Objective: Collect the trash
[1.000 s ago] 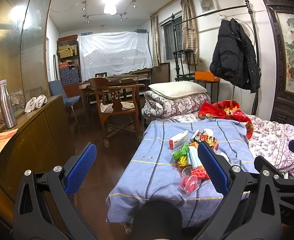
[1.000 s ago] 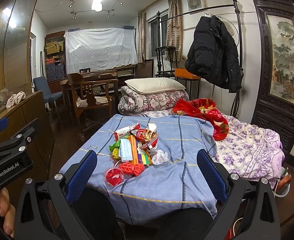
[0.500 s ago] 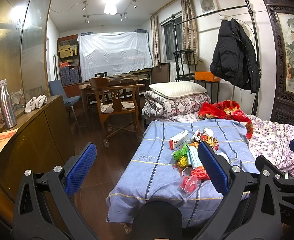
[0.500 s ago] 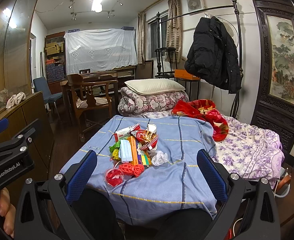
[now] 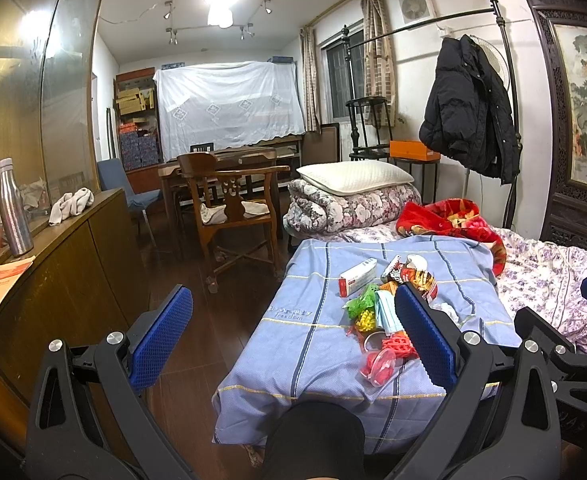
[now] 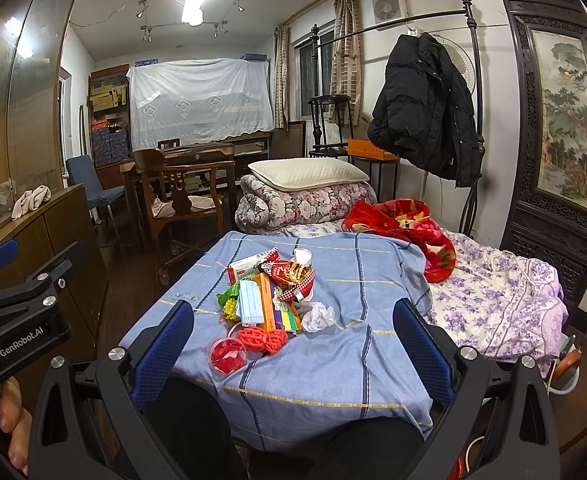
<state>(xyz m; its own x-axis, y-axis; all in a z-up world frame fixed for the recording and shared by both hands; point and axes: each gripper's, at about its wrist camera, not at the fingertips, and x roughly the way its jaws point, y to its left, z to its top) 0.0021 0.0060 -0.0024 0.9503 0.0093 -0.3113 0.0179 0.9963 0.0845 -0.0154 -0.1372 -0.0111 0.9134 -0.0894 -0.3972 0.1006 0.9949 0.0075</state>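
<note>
Nothing has shifted over the last second: both grippers hang where they were, held back from the trash pile [image 6: 271, 300] that sits on the blue checked cloth [image 6: 333, 360] in front of the person. The left gripper [image 5: 293, 332] has its jaws wide apart and empty, aimed partly at the floor beside the table. The right gripper [image 6: 293, 344] is likewise spread open and empty, squared up to the heap. In the pile I can make out a crumpled white tissue [image 6: 318, 317], a red net [image 6: 262, 339], a blue face mask [image 6: 249, 307] and a snack wrapper [image 6: 293, 272]. I judge collection has not begun; no bin is visible.
</note>
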